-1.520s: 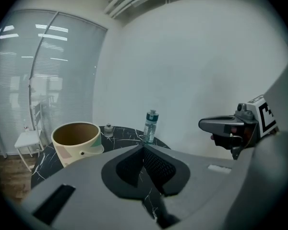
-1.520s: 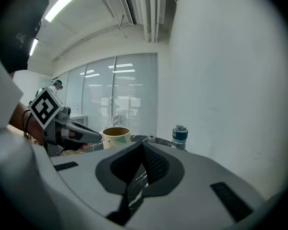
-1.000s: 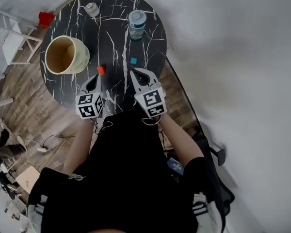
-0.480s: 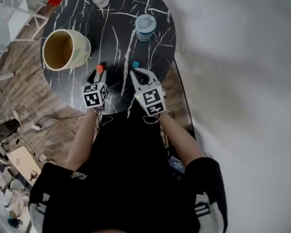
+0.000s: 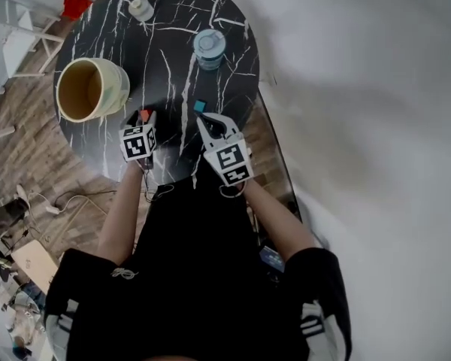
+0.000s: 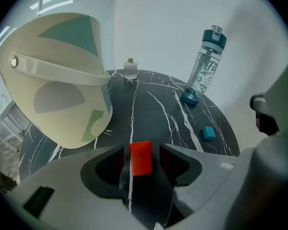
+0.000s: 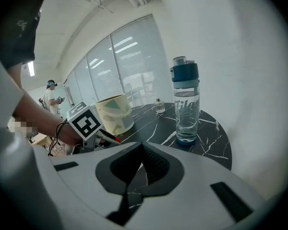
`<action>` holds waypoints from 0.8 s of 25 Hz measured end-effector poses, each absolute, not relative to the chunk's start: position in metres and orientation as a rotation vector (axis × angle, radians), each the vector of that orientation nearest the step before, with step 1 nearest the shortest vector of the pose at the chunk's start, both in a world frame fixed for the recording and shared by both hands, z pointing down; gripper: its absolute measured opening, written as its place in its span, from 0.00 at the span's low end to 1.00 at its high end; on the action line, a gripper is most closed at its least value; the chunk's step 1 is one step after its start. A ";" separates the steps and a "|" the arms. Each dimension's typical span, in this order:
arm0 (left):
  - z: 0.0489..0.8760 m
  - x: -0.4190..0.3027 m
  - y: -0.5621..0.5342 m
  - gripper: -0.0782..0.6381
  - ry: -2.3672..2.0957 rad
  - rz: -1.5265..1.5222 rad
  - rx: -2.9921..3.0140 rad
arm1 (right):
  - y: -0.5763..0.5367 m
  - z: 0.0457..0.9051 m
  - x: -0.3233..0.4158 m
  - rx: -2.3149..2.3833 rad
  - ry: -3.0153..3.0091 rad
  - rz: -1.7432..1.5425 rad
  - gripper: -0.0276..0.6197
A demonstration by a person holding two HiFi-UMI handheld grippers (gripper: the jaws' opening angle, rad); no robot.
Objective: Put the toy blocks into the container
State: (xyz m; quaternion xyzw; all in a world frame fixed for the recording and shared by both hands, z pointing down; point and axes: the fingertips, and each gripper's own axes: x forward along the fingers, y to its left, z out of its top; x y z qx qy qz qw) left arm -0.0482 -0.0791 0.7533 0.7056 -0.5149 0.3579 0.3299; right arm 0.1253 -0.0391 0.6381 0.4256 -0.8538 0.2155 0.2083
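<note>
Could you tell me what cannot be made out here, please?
- Container interior: left gripper view shows only the outer wall; head view leaves its bottom shadowed.
- Red block: in the head view partly covered by the left gripper, whose jaws are opening around it.
- Blue block: missing from the right gripper view, probably behind the shut right gripper's body.
- Small bottle, far edge: too small to identify.

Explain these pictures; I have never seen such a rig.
A person holds a hand-held gripper in each hand. One picture comes from a camera on the person's head, looking down; the other two come from cameras riding on those hand-held grippers. On the black marble table stand a cream container, a water bottle and a small bottle; a blue block lies there too. The left hand-held gripper is opening its jaws, with a red block between them, not pressed. The right hand-held gripper is shut and empty.
</note>
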 end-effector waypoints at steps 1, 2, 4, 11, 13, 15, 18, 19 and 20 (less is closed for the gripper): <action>0.756 -0.047 -0.078 0.41 -1.337 0.939 1.845 | -0.038 0.638 0.125 1.189 -2.373 0.601 0.04; 0.758 -0.047 -0.077 0.40 -1.326 0.944 1.848 | -0.037 0.637 0.125 1.195 -2.371 0.601 0.04; 0.758 -0.045 -0.077 0.30 -1.309 0.952 1.874 | -0.036 0.634 0.125 1.208 -2.368 0.595 0.04; 0.716 -0.034 -0.091 0.30 -1.328 0.873 2.036 | -0.038 0.622 0.120 1.253 -2.374 0.554 0.04; 0.696 -0.031 -0.096 0.30 -1.342 0.826 2.084 | -0.039 0.616 0.117 1.267 -2.380 0.540 0.04; 0.673 -0.027 -0.102 0.30 -1.349 0.781 2.132 | -0.042 0.608 0.112 1.281 -2.390 0.526 0.04; 0.641 -0.020 -0.110 0.30 -1.366 0.740 2.208 | -0.051 0.592 0.106 1.300 -2.412 0.490 0.04; 0.631 -0.018 -0.112 0.30 -1.373 0.730 2.235 | -0.055 0.586 0.103 1.305 -2.421 0.472 0.04; 0.621 -0.016 -0.114 0.30 -1.381 0.721 2.261 | -0.058 0.580 0.101 1.310 -2.429 0.454 0.04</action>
